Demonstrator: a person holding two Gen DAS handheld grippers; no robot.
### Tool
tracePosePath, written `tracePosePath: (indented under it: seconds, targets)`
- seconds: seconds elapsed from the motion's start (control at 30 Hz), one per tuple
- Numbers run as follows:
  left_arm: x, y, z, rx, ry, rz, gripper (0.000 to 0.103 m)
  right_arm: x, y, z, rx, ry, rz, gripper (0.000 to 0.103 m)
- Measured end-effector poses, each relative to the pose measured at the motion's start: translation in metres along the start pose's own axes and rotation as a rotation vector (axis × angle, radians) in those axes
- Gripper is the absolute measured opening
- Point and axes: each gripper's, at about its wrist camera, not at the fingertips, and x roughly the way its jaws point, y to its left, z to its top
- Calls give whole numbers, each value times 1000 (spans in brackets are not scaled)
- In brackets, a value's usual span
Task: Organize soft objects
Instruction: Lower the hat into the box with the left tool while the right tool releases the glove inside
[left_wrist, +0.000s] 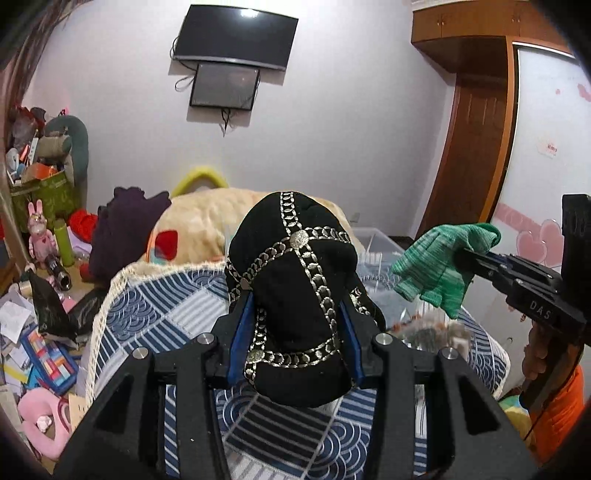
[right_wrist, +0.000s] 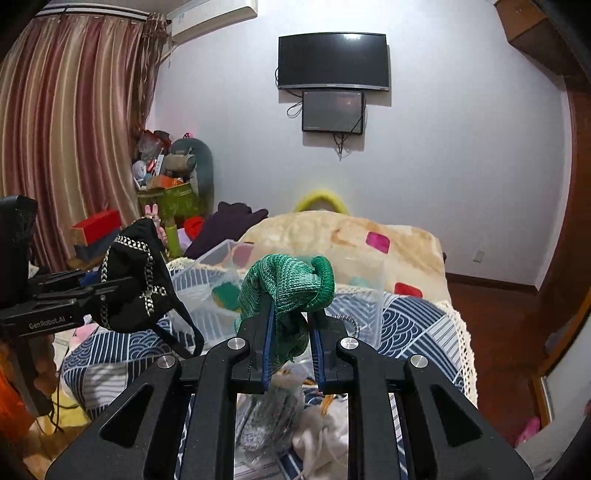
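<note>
Left wrist: looks forward, slightly down along its fingers over the patterned bedspread (left_wrist: 155, 314); close to the bed
Right wrist: same heading, alongside
Shared: wall-mounted television (left_wrist: 236, 35) (right_wrist: 332, 61); each view catches the other's gripper at its edge

White wall (right_wrist: 443, 166) with two dark screens (right_wrist: 332, 61), striped curtains (right_wrist: 66, 129), wooden wardrobe (left_wrist: 476, 129), wooden floor (right_wrist: 498, 314).

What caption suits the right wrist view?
Right gripper clamps a green knitted glove above a clear plastic bin.
</note>
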Motion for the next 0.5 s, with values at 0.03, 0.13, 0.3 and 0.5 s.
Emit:
tracePosePath:
  seconds: [0.03, 0.13, 0.3, 0.5]
  targets:
    - [1, -1, 5, 5, -10, 2, 43, 1, 0, 2, 0, -5, -4, 15]
    - [3, -3, 12, 21, -29, 16, 43, 4, -2, 9, -3, -18, -11, 15]
    - [10, -6, 24, 35, -57, 23, 43, 14, -3, 18, -11, -15, -9, 15]
    - [31, -5, 31, 41, -28, 30, 43, 30, -4, 27, -24, 5, -13, 15]
